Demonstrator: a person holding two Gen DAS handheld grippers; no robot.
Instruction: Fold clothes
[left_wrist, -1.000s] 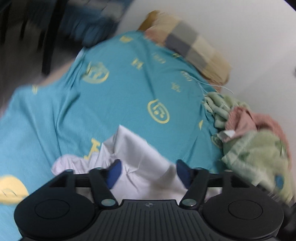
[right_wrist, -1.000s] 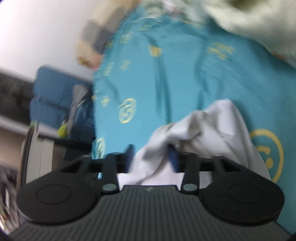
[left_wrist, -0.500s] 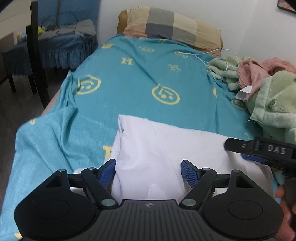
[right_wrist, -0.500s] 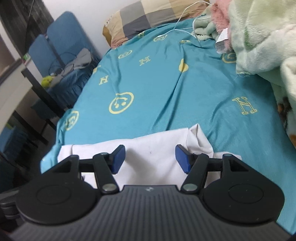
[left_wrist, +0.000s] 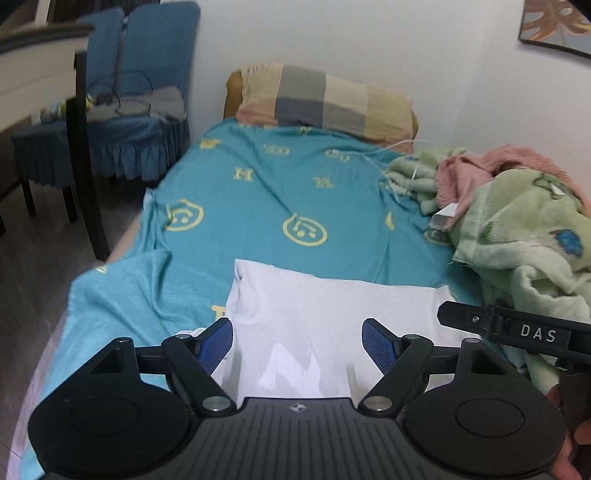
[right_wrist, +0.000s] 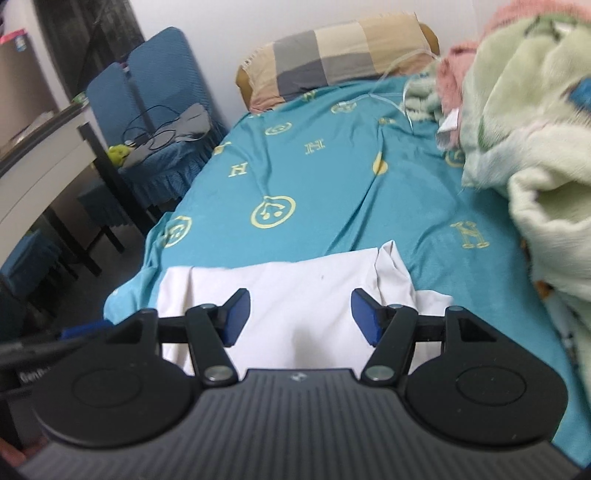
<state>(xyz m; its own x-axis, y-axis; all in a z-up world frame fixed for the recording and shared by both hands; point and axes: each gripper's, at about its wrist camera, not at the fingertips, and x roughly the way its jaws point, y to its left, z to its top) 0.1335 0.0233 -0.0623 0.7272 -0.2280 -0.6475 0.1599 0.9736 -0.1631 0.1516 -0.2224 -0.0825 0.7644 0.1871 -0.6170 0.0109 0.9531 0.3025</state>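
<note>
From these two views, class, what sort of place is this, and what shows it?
Most likely a bedroom in a home: a bed with a teal sheet, a checked pillow at its head, and crumpled blankets beside a white garment.

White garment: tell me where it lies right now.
The white garment lies flat on the near end of the teal bedsheet, just ahead of both cameras, with the green blanket heaped to its right.

Between the matt black plastic fingers (left_wrist: 199, 354) with ribbed blue pads lies smooth white cloth garment (left_wrist: 317, 310); beyond them, a smooth teal woven sheet (left_wrist: 258, 192) and fuzzy fleece blanket (left_wrist: 517, 236).
</note>
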